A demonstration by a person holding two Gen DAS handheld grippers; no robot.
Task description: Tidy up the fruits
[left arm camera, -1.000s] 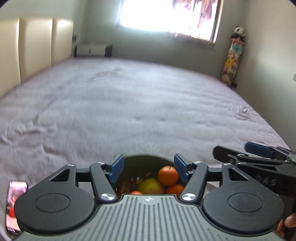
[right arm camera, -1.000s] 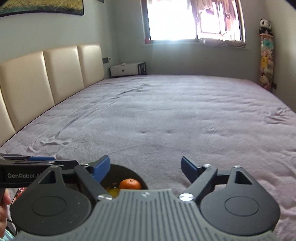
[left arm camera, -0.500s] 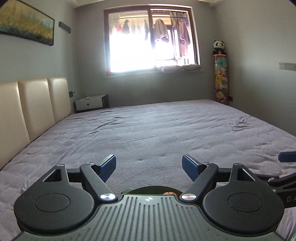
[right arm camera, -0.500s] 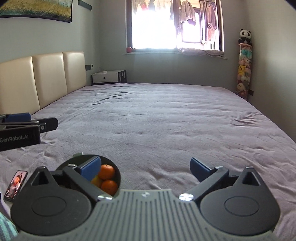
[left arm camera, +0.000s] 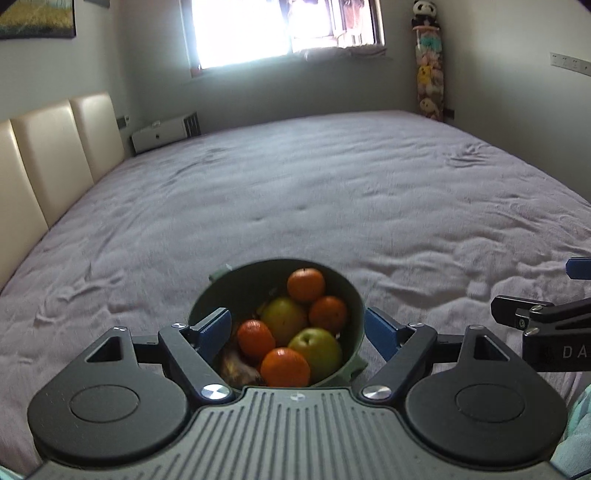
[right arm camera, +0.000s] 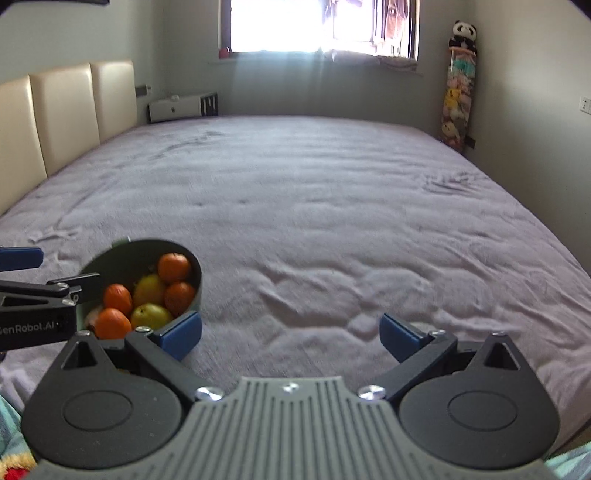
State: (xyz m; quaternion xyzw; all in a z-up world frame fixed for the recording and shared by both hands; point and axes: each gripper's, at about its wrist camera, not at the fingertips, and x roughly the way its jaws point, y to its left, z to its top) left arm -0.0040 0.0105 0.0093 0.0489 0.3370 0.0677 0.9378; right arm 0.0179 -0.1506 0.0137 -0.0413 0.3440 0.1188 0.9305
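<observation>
Blue-padded left gripper (left arm camera: 297, 328) gapes wide, holding nothing.

bedspread (left arm camera: 332, 192): soft matt cloth, wrinkled
bowl (left arm camera: 236, 291): smooth matt green
headboard (right arm camera: 74, 107): glossy cream padding

The left claw (left arm camera: 297, 326) covers the near rim of the green bowl (left arm camera: 236, 284) and part of a brown fruit (left arm camera: 236, 367) too dark to name. In the right view, the left claw (right arm camera: 33, 273) hides the bowl's (right arm camera: 195, 273) left side. The right claw (left arm camera: 546, 291) is cut off by the picture's edge. The toys on the hanging strip (right arm camera: 456, 99) are too small to tell. The window (right arm camera: 295, 26) is washed out white.
</observation>
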